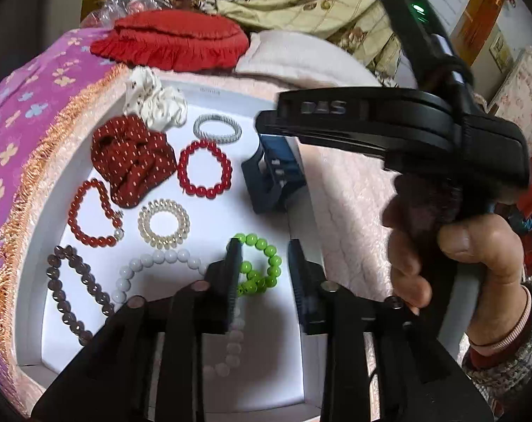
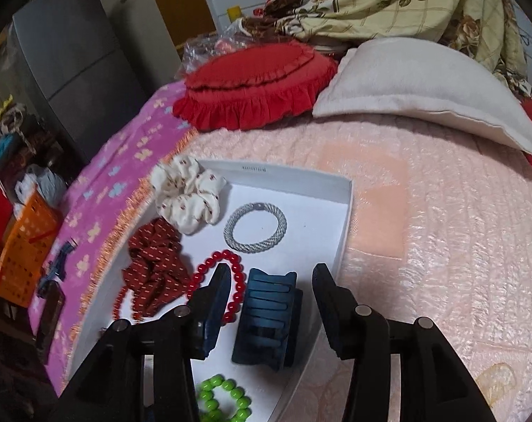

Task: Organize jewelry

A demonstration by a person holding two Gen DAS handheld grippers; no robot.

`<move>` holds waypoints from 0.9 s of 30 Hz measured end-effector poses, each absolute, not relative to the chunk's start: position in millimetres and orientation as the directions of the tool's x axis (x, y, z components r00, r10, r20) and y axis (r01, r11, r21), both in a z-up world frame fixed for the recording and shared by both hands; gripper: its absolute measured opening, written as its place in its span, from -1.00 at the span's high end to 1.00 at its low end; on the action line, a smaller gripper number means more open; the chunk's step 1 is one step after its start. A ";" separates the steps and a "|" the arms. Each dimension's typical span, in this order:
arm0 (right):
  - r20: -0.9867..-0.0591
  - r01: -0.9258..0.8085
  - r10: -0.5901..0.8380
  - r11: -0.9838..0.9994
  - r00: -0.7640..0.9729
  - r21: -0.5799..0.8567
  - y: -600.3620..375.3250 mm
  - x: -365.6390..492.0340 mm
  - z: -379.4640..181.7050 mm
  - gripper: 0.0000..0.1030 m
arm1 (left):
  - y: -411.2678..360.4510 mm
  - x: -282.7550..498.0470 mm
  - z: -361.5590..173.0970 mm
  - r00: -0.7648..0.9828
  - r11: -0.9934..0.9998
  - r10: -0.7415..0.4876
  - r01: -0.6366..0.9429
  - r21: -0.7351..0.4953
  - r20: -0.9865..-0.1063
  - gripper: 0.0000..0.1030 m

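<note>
White tray [image 2: 339, 225] holding lime-green bead bracelet [image 1: 260, 263], dark-red dotted scrunchie [image 1: 132, 160], navy hair claw [image 2: 266, 323], on a pink quilted bed [image 2: 441, 246].

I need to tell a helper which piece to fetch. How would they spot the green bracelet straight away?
Look in the white tray on the pink bedspread. The green bracelet lies near its right wall, below the dark blue hair claw. It is the only bright lime-green piece.

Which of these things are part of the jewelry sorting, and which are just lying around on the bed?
Part of the job: shallow white cardboard tray, green bead bracelet, dark blue plastic hair claw, red bead bracelet.

Just lying about: red frilled round cushion, cream plush pillow.
</note>
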State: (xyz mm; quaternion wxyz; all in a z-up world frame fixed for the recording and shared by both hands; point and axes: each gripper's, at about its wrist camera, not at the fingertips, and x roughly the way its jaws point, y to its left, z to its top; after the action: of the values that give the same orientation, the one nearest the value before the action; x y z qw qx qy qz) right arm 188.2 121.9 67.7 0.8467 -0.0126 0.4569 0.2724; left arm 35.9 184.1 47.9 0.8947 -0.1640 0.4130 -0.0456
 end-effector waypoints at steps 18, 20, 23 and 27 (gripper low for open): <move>-0.756 -0.399 0.379 0.901 0.534 0.169 8.5 83.3 90.4 0.09 | 174.6 -0.7 69.8 0.801 0.981 0.115 -0.186 -0.061 -0.587 0.01; -0.761 -0.386 0.358 0.910 0.542 0.153 -7.0 66.7 89.1 0.09 | 169.9 -10.4 73.8 0.819 0.974 0.171 -0.226 -0.033 -0.548 -0.08; -0.754 -0.376 0.341 0.917 0.561 0.134 -25.3 45.8 90.9 0.09 | 162.1 -23.9 81.6 0.832 0.962 0.227 -0.272 -0.016 -0.506 -0.21; -0.738 -0.361 0.320 0.926 0.594 0.111 -42.7 20.7 92.7 0.09 | 147.1 -48.4 98.1 0.838 0.948 0.279 -0.318 -0.004 -0.469 -0.36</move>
State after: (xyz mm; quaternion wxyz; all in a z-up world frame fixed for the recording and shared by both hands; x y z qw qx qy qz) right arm 20.7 -42.7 92.7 0.8924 -0.0252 0.4080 0.1910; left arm -48.4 147.1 98.1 0.9578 -0.0406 0.2381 0.1557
